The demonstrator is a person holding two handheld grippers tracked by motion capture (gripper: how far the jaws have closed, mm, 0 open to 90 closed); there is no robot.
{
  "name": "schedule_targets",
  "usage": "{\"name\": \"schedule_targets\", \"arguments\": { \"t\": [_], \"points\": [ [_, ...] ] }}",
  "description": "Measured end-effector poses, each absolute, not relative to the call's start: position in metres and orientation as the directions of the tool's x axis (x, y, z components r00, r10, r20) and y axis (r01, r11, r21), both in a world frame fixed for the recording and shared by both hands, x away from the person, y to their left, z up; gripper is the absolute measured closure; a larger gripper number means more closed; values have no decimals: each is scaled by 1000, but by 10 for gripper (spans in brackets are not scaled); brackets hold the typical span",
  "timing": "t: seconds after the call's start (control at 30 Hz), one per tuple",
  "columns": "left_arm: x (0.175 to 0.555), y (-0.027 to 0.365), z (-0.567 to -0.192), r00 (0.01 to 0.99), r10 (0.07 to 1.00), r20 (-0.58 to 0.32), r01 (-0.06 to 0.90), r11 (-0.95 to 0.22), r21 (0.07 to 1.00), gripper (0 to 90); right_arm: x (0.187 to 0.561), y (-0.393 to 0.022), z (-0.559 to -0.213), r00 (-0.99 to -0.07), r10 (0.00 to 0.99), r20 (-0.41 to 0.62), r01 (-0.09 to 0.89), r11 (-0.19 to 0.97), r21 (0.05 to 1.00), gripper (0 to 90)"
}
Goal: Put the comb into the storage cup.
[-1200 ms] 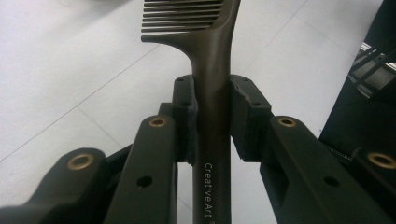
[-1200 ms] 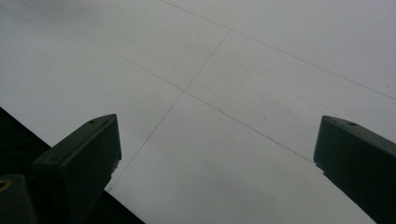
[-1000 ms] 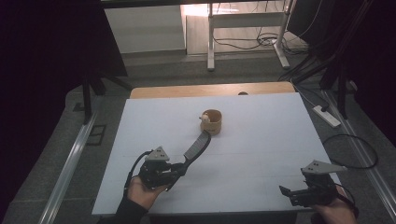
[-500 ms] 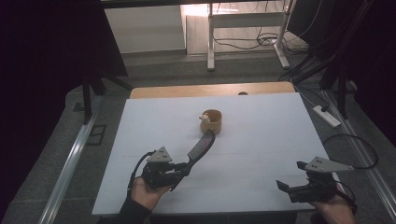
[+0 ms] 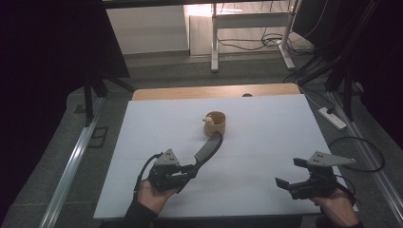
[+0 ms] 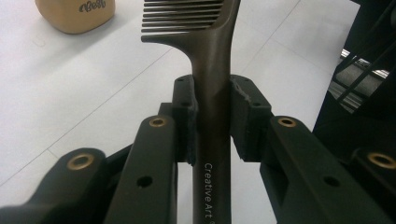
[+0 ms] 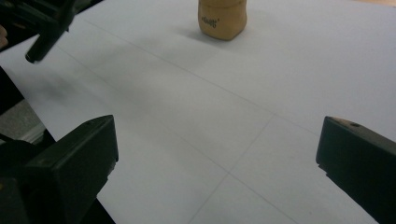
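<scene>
- My left gripper (image 5: 183,172) sits low at the near edge of the tabletop (image 5: 266,142), and its jaws are clamped on the handle of a dark comb (image 6: 212,93); in the left gripper view the pads press the handle from both sides.
- The handle runs straight out between my left jaws, with white lettering on the part nearest the camera, and the comb's teeth begin just past the jaw tips.
- From above, the comb (image 5: 207,148) rises at a slant away from my left jaws, its toothed end reaching toward the tan cup.
- The tan cup (image 5: 215,123) stands upright on the tabletop just beyond the comb's far end; whether the comb touches it I cannot tell. In the left gripper view the cup (image 6: 74,14) lies ahead of my jaws and off to their left.
- My right gripper (image 5: 292,178) rests at the near right of the tabletop, well apart from the left one, its jaws spread wide with only bare white surface between them.
- Far ahead of my right jaws stands the same cup (image 7: 222,18), with dark lettering on its side.
- Beyond the tabletop's far edge lie a grey floor (image 5: 157,71), desk legs and trailing cables.
</scene>
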State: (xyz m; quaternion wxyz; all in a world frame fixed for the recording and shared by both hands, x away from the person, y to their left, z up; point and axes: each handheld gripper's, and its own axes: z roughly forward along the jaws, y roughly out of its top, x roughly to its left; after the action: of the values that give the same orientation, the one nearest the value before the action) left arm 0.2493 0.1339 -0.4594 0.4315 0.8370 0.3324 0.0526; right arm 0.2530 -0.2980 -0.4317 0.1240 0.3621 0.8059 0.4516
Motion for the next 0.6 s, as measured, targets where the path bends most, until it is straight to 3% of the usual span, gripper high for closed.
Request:
{"name": "schedule_targets", "arguments": {
  "t": [0.6],
  "points": [
    [253, 127, -458, 778, 600, -186, 498, -407, 766, 719, 274, -274, -420, -716, 653, 246, 521, 266, 811, 0]
  ]
}}
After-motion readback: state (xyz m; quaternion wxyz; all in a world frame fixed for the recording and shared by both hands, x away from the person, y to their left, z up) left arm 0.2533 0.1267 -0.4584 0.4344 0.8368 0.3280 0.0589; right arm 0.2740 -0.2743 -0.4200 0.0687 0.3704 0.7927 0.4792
